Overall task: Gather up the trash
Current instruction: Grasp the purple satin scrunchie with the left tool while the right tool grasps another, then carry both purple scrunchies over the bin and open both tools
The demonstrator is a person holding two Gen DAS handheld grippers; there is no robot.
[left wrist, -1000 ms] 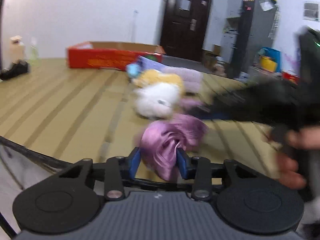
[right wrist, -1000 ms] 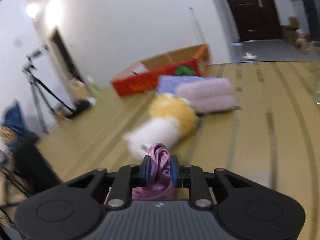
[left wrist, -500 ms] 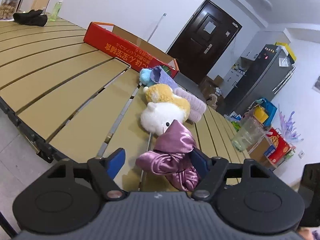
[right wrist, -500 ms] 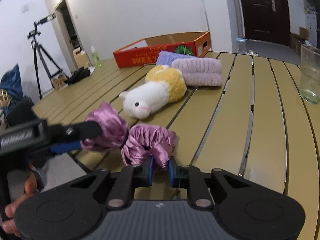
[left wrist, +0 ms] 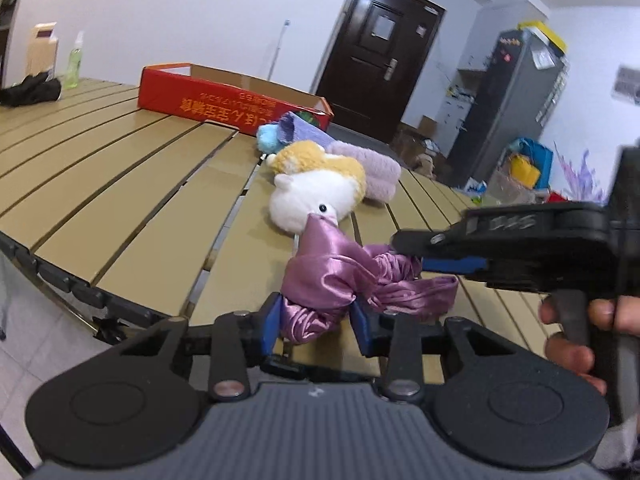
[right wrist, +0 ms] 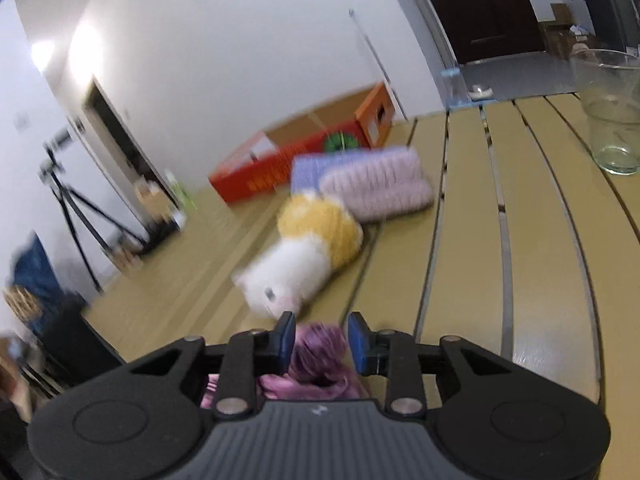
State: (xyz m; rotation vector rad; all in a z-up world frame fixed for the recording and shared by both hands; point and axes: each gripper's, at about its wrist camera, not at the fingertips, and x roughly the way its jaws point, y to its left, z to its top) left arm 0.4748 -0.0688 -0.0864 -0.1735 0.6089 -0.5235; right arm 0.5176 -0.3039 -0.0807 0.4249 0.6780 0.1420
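1. Left gripper (left wrist: 316,322): my jaws have just been closing, and the pads now pinch the purple satin cloth (left wrist: 340,280) above the near edge of the table (left wrist: 120,208).
2. Right gripper (right wrist: 321,338): my jaws have just been opening; cloth sits between them, pads seemingly clear.
3. Beyond: plush toy (left wrist: 316,192) mid-table, folded towels (right wrist: 376,188) behind it, red box (left wrist: 224,100) toward the far edge, glass (right wrist: 612,120) at right.
4. Progress, my judgement: early. Cloth lifted, nothing binned; no bin visible.
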